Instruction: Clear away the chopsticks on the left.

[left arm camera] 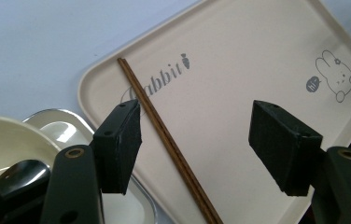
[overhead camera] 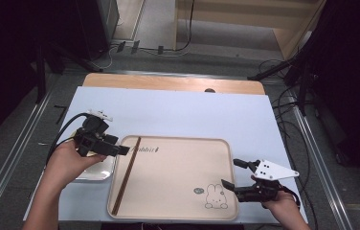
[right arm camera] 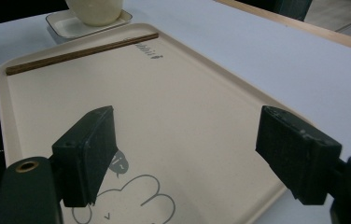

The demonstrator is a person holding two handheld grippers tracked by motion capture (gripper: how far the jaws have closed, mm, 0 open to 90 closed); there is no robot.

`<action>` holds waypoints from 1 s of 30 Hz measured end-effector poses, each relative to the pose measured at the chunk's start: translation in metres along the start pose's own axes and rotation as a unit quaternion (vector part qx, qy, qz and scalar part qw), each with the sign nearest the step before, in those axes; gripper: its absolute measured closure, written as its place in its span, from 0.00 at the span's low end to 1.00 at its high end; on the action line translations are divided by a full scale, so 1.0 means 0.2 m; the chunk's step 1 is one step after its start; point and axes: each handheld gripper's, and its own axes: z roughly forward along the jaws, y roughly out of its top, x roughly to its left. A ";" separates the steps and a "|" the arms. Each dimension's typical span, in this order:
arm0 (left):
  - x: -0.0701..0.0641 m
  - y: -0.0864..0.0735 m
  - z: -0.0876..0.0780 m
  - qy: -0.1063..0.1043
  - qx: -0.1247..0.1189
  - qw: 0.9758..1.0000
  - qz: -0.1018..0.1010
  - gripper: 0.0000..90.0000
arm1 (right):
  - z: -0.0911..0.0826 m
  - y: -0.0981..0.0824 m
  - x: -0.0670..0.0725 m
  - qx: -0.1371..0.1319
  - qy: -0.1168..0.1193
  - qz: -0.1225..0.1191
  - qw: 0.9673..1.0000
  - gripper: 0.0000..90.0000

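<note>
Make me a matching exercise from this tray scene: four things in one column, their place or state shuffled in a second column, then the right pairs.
Things:
1. chopsticks
2. rabbit drawing
3. left gripper
4. cream bowl

Places or states:
A. stands on a small dish beside the tray
B. lie along the tray's left edge
C. open, with nothing between the jaws, over the tray's far left corner
D. printed at the tray's near right corner

Pairs: 1-B, 2-D, 3-C, 4-A
</note>
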 end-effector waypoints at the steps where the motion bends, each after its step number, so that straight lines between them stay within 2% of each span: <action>1: 0.01 0.00 -0.01 0.001 -0.002 1.000 0.002 0.39 | 0.00 0.00 0.00 0.001 0.001 0.001 1.000 0.23; 4: 0.02 -0.02 -0.04 -0.005 -0.007 1.000 0.004 0.39 | 0.01 0.00 0.00 0.001 0.002 0.001 1.000 0.23; 12: 0.07 -0.06 -0.12 0.001 -0.019 1.000 -0.006 0.38 | 0.01 0.00 0.00 -0.001 0.005 -0.002 1.000 0.23; 18: 0.12 -0.10 -0.17 0.003 -0.024 0.999 -0.023 0.36 | 0.01 0.01 0.00 -0.001 0.006 -0.001 1.000 0.23; 22: 0.15 -0.13 -0.20 -0.003 -0.028 0.999 -0.016 0.34 | 0.01 0.01 0.00 0.000 0.006 -0.003 1.000 0.23; 30: 0.18 -0.16 -0.25 0.019 -0.030 0.999 -0.024 0.37 | 0.02 0.01 0.00 -0.001 0.008 -0.003 1.000 0.23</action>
